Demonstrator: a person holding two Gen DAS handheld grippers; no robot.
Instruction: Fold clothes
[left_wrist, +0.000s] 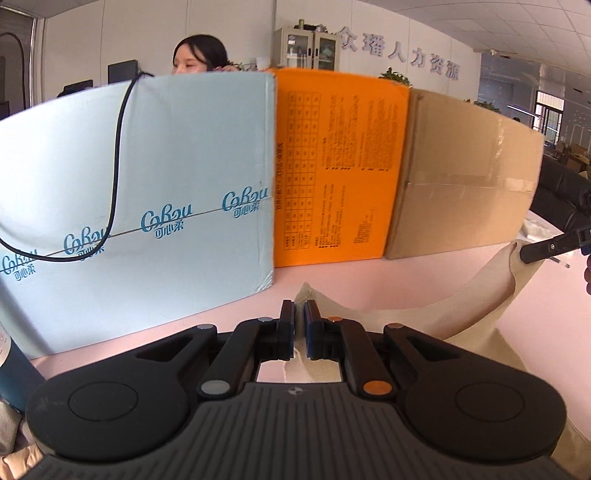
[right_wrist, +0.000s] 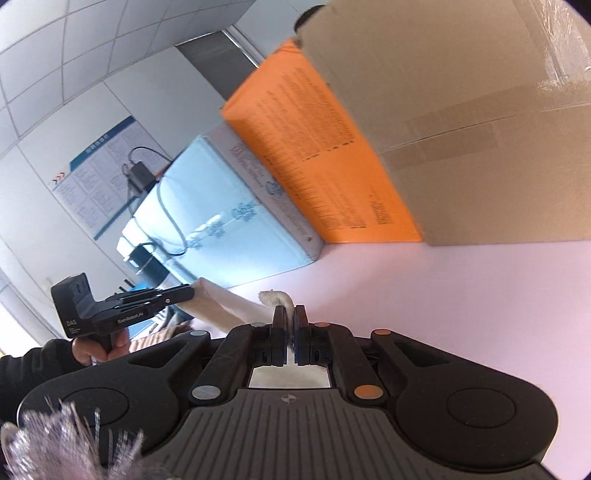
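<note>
The pale blue box (left_wrist: 147, 177) carries the brand "Cobau" printed several times in teal script along a thin line, each with the Chinese characters 可心柔 beneath. On the far wall (left_wrist: 399, 51), raised grey characters read 人力资源 after two I cannot make out. The orange box (left_wrist: 340, 166) bears a table and columns of print too small to read. The left tool (right_wrist: 184, 293) shows "DAS" and "GenRobot.AI".

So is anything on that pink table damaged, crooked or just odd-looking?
Nothing looks spilled. The light blue box has a scuffed, torn lower corner, and a black cable droops across its front. The beige cloth hangs slack between the left tongs and right tongs, both pinching it, which is normal when folding.
</note>
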